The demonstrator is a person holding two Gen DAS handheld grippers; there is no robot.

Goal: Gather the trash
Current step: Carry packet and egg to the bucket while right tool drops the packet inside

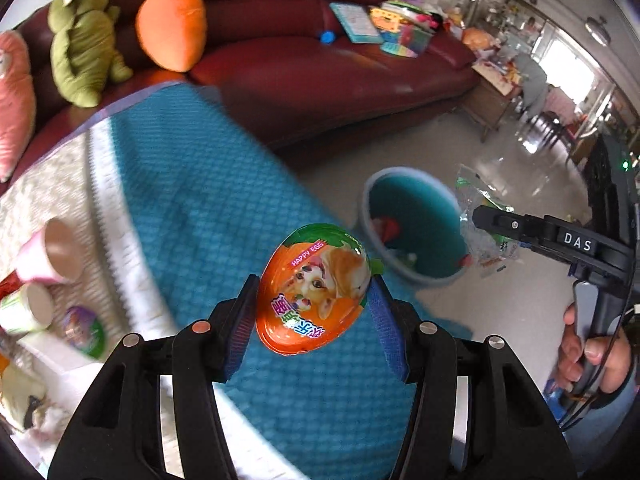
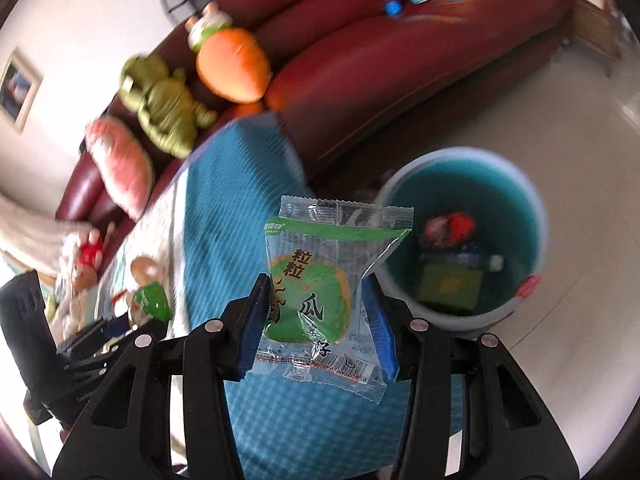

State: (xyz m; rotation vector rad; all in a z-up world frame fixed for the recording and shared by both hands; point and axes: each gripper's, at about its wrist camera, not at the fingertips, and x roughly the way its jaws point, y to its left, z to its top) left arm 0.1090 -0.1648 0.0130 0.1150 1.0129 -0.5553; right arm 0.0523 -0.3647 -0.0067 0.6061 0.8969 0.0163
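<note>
Two pieces are held clamped, the egg point(image 1: 314, 294) at frame centre in the left gripper point(image 1: 312, 320) and the wrapper point(image 2: 324, 292) in the right gripper point(image 2: 316, 316), and either could be dropped short of the bin point(image 2: 460, 236) at right if released over the cloth point(image 1: 192, 184).

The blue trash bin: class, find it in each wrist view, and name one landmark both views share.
Left wrist: the blue trash bin sits right of centre on the floor, beyond the orange egg wrapper.
Right wrist: right of centre, behind the green snack packet.
Shared landmark: the carrot plush on the red sofa.
</note>
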